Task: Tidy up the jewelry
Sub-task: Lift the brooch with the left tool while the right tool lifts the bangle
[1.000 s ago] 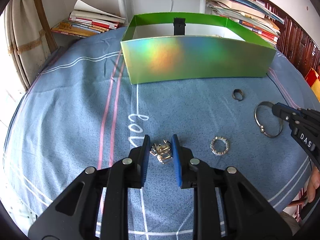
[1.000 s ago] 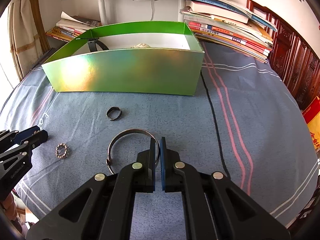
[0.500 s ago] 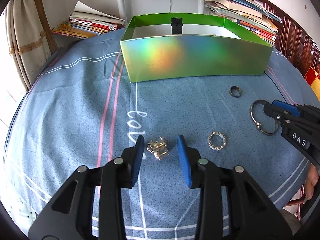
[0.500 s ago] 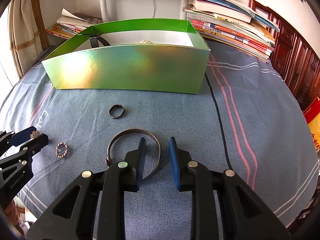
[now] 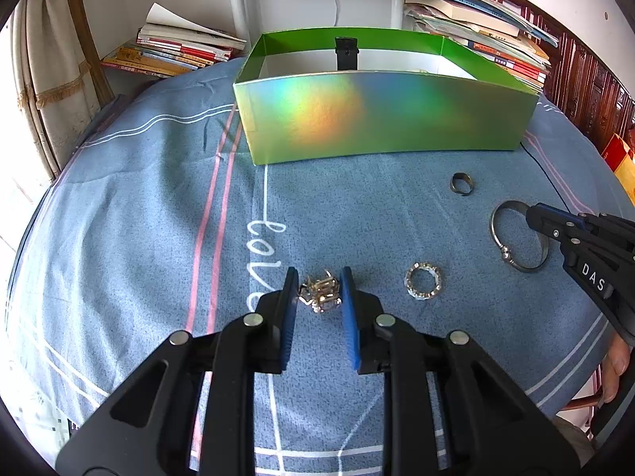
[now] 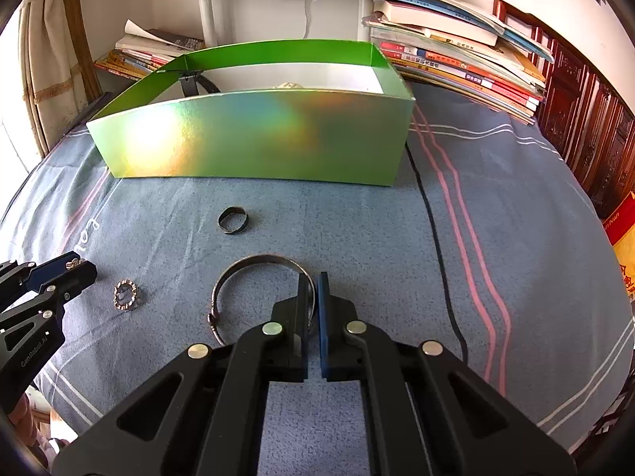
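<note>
A shiny green box point(image 5: 381, 115) stands open at the back of the blue cloth; it also shows in the right wrist view point(image 6: 254, 139). My left gripper point(image 5: 317, 291) is closed on a silver jewelled cluster point(image 5: 320, 295) resting on the cloth. My right gripper point(image 6: 312, 289) is shut on the rim of a silver bangle point(image 6: 254, 263), which also shows in the left wrist view point(image 5: 516, 238). A beaded silver ring point(image 5: 422, 285) lies between the grippers, and a dark band ring point(image 5: 461, 183) lies nearer the box.
Stacks of books point(image 6: 456, 59) lie behind and right of the box, more books point(image 5: 178, 51) at the back left. A black clip point(image 5: 346, 53) stands inside the box. A white lamp post point(image 5: 238, 0) rises behind. Dark wooden furniture point(image 6: 587, 111) is at the right.
Both grippers were open half a second ago. The left one has closed on the jewelled cluster and the right one has closed on the bangle rim.
</note>
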A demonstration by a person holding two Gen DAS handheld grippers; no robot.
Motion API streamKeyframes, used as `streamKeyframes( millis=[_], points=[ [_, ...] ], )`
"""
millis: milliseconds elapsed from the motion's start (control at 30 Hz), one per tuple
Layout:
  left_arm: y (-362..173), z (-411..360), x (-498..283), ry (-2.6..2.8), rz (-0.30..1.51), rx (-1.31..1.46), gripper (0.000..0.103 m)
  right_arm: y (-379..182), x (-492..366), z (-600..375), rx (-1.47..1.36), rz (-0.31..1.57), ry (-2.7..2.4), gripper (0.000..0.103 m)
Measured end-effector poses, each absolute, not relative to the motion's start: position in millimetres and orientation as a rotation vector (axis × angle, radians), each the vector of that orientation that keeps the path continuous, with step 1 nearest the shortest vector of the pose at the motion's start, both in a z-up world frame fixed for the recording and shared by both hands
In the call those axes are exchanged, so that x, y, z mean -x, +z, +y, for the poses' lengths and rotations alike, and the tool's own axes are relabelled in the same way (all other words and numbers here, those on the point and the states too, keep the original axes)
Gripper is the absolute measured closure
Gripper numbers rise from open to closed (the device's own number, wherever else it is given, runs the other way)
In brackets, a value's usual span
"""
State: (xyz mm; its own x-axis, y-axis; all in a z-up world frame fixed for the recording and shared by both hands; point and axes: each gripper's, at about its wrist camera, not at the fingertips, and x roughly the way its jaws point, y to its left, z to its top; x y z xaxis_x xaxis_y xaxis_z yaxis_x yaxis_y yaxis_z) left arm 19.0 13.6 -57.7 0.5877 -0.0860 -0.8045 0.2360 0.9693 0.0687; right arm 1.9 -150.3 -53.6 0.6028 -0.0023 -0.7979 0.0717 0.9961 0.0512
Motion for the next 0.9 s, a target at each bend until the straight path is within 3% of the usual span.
streamKeyframes(
  millis=[900],
  points=[
    [-55.9, 7.7, -16.2, -0.201, 0.921, -0.198, 0.082, -55.9, 4.9, -159.5, -0.105, 0.930, -0.061, 0.098]
  ],
)
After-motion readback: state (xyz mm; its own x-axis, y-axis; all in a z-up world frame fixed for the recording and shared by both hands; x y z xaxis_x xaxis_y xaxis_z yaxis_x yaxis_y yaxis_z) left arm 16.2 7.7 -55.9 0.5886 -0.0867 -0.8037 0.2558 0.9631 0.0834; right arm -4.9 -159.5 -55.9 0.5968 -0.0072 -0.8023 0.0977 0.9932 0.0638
